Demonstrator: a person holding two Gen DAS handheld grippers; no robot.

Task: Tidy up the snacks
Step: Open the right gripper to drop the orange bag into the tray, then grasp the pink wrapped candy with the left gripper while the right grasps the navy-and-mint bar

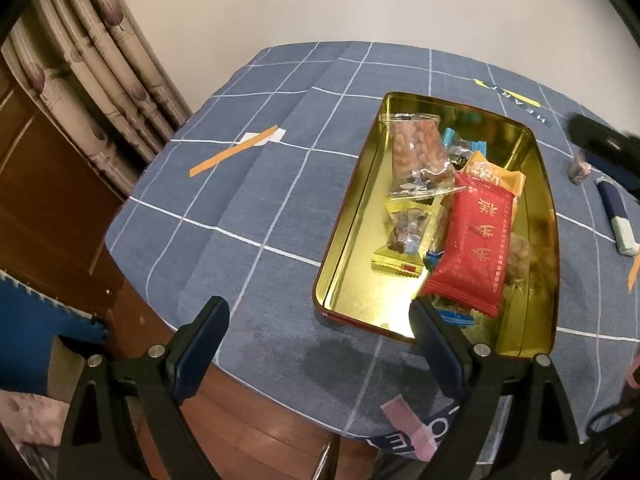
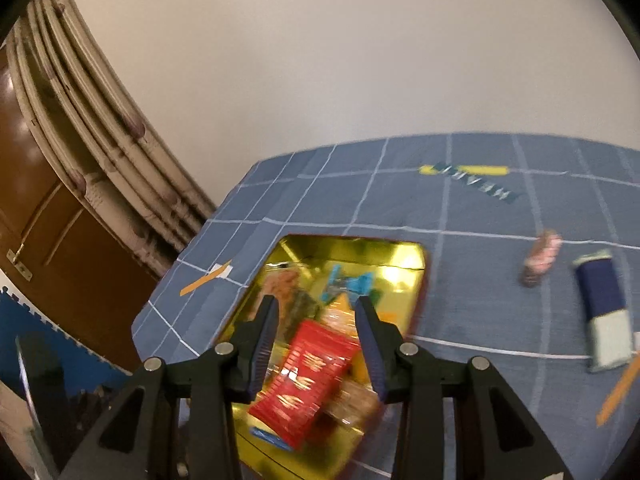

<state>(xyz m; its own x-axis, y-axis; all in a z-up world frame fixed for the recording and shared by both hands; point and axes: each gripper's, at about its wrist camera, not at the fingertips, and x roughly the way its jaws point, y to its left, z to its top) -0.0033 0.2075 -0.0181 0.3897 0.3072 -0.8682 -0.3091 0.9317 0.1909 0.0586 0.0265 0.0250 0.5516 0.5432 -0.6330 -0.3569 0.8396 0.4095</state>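
Note:
A gold tin tray (image 1: 352, 236) sits on the blue checked tablecloth and holds several snack packets: a red packet (image 1: 474, 244), a clear bag of nuts (image 1: 418, 156), a yellow-ended candy (image 1: 404, 236) and a blue-wrapped candy (image 1: 460, 146). My left gripper (image 1: 320, 316) is open and empty at the tray's near left corner. My right gripper (image 2: 316, 316) is open and empty above the tray (image 2: 404, 276), over the red packet (image 2: 308, 376). A small pink-brown candy (image 2: 540, 258) and a navy and pale green bar (image 2: 604, 308) lie on the cloth right of the tray; both also show in the left view, candy (image 1: 578, 170), bar (image 1: 618, 216).
The round table's cloth (image 1: 260, 200) has orange tape strips (image 1: 232, 150) and a "HEART" print (image 1: 516, 100). A curtain (image 1: 100, 64) and wooden door (image 1: 44, 200) stand left of the table. The table edge is near, with wood floor (image 1: 260, 432) below.

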